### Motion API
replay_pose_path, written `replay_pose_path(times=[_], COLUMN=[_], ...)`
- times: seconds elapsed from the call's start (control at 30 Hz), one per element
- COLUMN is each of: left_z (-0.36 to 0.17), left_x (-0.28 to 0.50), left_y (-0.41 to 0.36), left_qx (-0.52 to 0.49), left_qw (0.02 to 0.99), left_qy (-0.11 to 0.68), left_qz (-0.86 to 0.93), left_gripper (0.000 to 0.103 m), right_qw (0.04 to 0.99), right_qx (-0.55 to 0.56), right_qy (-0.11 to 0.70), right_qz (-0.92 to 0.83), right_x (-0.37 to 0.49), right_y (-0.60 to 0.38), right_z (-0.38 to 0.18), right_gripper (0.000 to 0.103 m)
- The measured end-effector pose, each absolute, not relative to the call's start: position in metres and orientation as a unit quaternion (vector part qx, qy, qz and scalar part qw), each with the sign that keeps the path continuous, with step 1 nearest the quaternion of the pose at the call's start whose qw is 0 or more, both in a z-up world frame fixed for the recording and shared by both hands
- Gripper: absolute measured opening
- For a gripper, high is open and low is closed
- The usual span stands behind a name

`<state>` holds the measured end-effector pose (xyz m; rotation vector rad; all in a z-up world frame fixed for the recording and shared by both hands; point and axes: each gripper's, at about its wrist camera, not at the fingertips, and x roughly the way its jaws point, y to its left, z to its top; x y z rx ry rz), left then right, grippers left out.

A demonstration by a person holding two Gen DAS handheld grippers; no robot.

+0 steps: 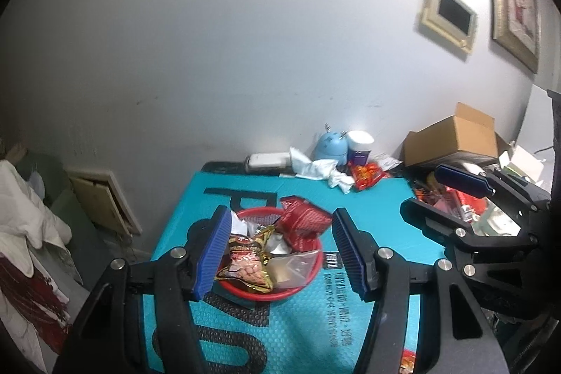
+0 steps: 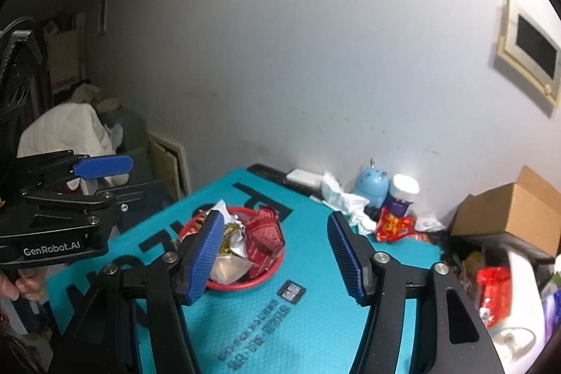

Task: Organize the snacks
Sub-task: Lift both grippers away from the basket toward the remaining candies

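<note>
A round red plastic basket with a slotted wall is seen at the centre of a table covered by a teal, dimpled mat printed with large black letters. The basket is heaped with snacks: a glossy gold-and-red peanut bag, a clear crinkled pouch and a red patterned packet leaning over the far rim.

In the left wrist view, the left gripper is held over the basket, its jaws spread wide with nothing between them; the ribbed blue pads frame the basket on either side. The right gripper is seen at the right edge of that view, and its jaws are likewise wide apart and empty.

In the right wrist view, the basket sits left of centre, partly hidden behind the left-hand blue pad.

Along the wall at the far edge of the table are found a crumpled white tissue, a round pale-blue toy, a white-lidded purple jar and a shiny red-orange snack packet. An open cardboard box stands at the right, above a clutter of further wrappers. A framed panel hangs on the plain white wall at the upper right.
</note>
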<state>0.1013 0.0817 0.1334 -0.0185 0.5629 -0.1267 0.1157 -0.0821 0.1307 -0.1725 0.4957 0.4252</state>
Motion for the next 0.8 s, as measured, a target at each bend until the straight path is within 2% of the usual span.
replay_pose_path(times=[0.4,0.8], left_z=[0.155,0.135], left_x=[0.038,-0.006], left_y=[0.046,0.013], left_qx=[0.015,0.023], left_qw=[0.964,0.955], left_qy=[0.246,0.258], left_qz=[-0.099,-0.146], left_gripper=[0.059,0.059], right_qw=[0.955,0.959], right_qx=[-0.071,-0.054], right_qy=[0.21,0.222], right_qz=[0.196,0.167], right_x=[0.047,-0.004], right_y=[-0.113,-0.142], right_z=[0.153,0.135], right_gripper=[0.066,0.068])
